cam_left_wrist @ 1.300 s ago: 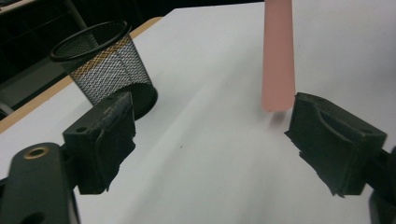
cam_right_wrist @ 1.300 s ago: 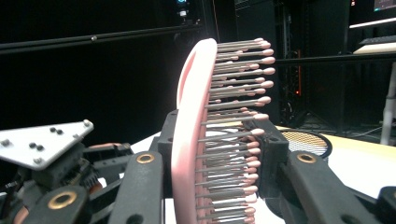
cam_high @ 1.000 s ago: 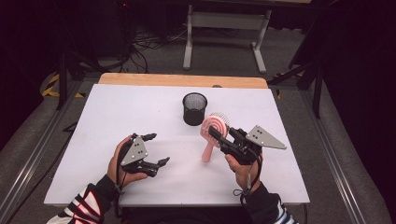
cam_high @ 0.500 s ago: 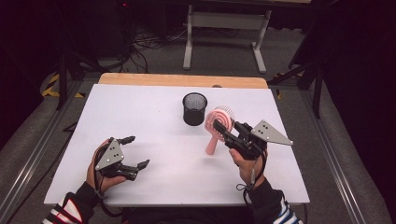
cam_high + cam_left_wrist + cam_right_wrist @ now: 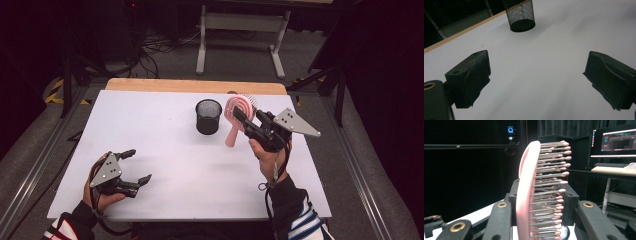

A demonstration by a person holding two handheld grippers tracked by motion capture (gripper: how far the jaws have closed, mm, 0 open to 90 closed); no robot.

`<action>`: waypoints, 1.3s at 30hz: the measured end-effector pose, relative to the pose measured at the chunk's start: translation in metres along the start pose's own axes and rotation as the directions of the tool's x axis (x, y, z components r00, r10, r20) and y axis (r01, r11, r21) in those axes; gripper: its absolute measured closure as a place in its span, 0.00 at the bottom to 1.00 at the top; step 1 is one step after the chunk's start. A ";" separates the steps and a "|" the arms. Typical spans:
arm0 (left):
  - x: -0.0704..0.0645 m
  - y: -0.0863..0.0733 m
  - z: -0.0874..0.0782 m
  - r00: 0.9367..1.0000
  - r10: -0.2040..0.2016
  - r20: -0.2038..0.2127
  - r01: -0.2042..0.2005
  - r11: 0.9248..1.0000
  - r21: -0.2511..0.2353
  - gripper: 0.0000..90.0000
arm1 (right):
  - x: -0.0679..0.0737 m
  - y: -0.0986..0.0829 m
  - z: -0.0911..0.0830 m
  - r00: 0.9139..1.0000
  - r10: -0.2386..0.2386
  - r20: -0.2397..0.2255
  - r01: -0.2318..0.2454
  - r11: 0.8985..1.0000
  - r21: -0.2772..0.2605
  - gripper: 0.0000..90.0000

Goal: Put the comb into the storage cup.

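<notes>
Your right hand-held gripper [image 5: 245,122] is clamped on the pink hairbrush [image 5: 235,112], jaws closed across the head, with the handle hanging down toward the desk [image 5: 165,150]. The brush is lifted off the surface and sits just right of the black mesh cup [image 5: 208,116], near it but apart from it. Your left hand-held gripper [image 5: 135,167] is down at the near-left part of the desk, jaws spread wide, holding nothing, well apart from cup and brush. My read on progress: pickup is done and the brush is carried close to the cup; the drop into the cup is not done, since the cup looks empty from above and the brush is beside it, not over the rim. What's likely left: swing the brush over the opening, get the handle pointing into it, lower, release. The handle is tilted, so watch that it doesn't catch the rim and tip the cup. Views differ. The high view gives you the layout: both hands, cup, brush spacing. The right gripper view gives the grip detail, the brush head [image 5: 529,195] edge-on with bristles [image 5: 549,185] pointing right and the pads close on both sides, plus a monitor [image 5: 615,142] in the dark background. The left gripper view confirms the open jaws over bare desk, with the mesh cup [image 5: 520,15] far off at the top.
</notes>
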State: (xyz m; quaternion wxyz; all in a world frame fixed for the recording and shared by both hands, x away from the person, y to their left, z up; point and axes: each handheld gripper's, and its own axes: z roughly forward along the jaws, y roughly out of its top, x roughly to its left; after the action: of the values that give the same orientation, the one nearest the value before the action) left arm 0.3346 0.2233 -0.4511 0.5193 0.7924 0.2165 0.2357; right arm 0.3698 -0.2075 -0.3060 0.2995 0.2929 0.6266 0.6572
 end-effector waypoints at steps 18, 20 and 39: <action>-0.002 -0.002 0.003 1.000 -0.005 0.029 0.005 1.000 -0.005 0.08 | -0.011 0.037 0.046 0.999 -0.033 0.024 0.034 0.999 -0.033 0.70; -0.001 -0.002 0.003 0.999 -0.008 0.032 0.009 1.000 -0.008 0.08 | -0.011 0.039 0.052 0.999 -0.037 0.024 0.038 0.999 -0.036 0.70; 0.001 -0.004 0.006 0.997 -0.029 0.072 0.030 0.999 -0.011 0.07 | -0.010 0.031 0.098 0.998 -0.021 0.059 0.024 0.999 -0.039 0.70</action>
State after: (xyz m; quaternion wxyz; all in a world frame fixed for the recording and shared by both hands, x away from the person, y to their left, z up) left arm 0.3383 0.2208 -0.4571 0.5349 0.7939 0.2081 0.2005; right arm 0.4502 -0.1527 -0.2710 0.3309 0.2991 0.6077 0.6571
